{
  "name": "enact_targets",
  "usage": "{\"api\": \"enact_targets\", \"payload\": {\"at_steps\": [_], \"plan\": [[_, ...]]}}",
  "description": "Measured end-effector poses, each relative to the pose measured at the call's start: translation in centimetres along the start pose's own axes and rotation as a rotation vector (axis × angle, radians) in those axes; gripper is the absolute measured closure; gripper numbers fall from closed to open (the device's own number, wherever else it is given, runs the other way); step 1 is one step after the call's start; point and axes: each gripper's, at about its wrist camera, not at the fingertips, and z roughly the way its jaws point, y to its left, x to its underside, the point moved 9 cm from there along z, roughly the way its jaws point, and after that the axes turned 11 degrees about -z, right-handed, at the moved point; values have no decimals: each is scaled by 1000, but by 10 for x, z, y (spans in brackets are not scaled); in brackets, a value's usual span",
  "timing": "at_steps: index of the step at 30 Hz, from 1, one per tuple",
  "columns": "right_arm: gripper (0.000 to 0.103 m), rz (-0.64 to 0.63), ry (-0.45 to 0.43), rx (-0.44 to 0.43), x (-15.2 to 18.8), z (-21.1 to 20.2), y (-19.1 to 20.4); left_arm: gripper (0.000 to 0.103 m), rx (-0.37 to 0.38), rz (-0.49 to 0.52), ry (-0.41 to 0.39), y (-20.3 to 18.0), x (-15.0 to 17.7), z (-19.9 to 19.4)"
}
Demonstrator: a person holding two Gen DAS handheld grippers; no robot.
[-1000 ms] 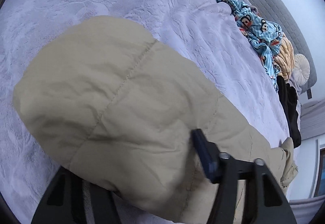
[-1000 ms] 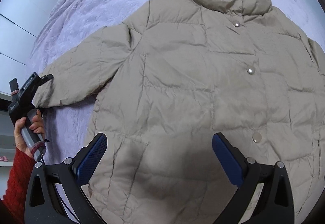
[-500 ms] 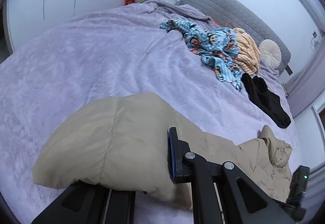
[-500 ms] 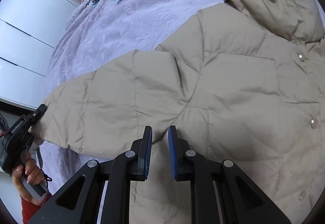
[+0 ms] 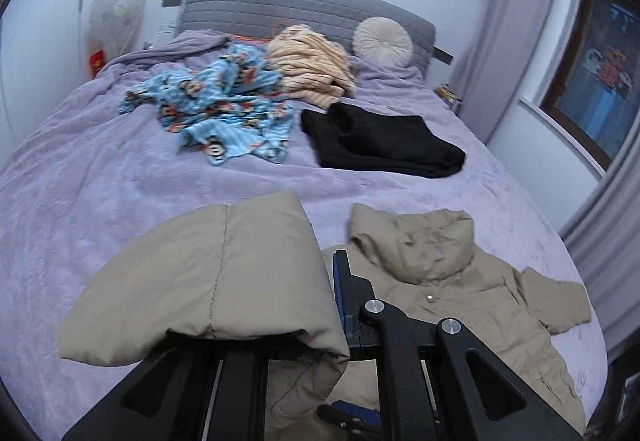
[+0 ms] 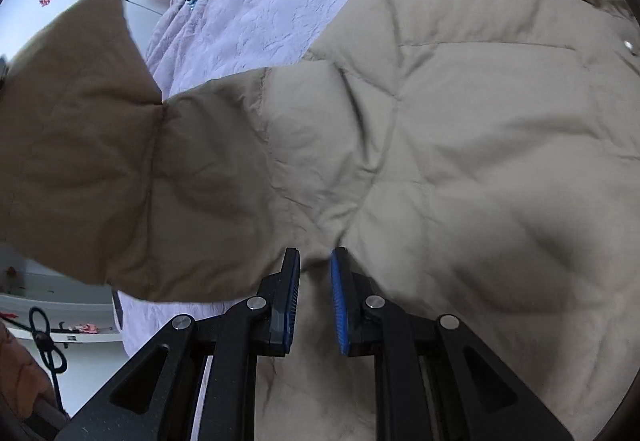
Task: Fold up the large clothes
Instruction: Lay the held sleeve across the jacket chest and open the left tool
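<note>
Jacket (image 6: 460, 129) fabric pinched between right fingers (image 6: 294, 281).

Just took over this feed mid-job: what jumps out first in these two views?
The beige puffer jacket spread on the purple bedspread dominates. Its sleeve is lifted, clamped in the left gripper; the right gripper pinches the fabric near the armpit. Behind lie a blue cartoon-print garment and a black one.

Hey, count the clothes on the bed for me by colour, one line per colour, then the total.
Beige: 1, the puffer jacket
Black: 1, the folded garment
Blue cartoon print: 1, the crumpled piece
Peach striped: 1, the bundle
Total: 4
</note>
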Motion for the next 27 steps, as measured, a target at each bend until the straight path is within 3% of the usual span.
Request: {"api": "enact_targets", "payload": {"at_steps": [3,7,12,16,17,19,20,21,25,26,27], "plan": [[85,24,-61,57,16,-48,-35,90,66,102,70,-61,29,30],[85,96,-127,183,42,-111,-99,90,43,226,192,-107,89,78],[85,205,-151,274,80,-159,-166,90,-65,331,314,-107,155,122],[85,249,-151,259,97,-169,-189,88,-133,358,358,-99,180,129],[85,251,-155,247,98,-172,-190,81,-135,357,359,-97,181,127],[85,246,-157,239,97,-172,-195,9,-125,346,348,-99,181,120],[85,243,-157,238,97,-173,-195,1,-131,342,311,-100,178,112],[85,238,-156,237,95,-174,-195,0,-134,346,270,-103,174,103],[83,198,-145,256,100,-183,-193,0,-121,293,242,-87,163,65],[74,177,-139,269,99,-185,-189,0,-122,262,225,-77,155,56],[52,155,-134,281,97,-186,-185,0,-136,223,199,-62,147,44]]}}
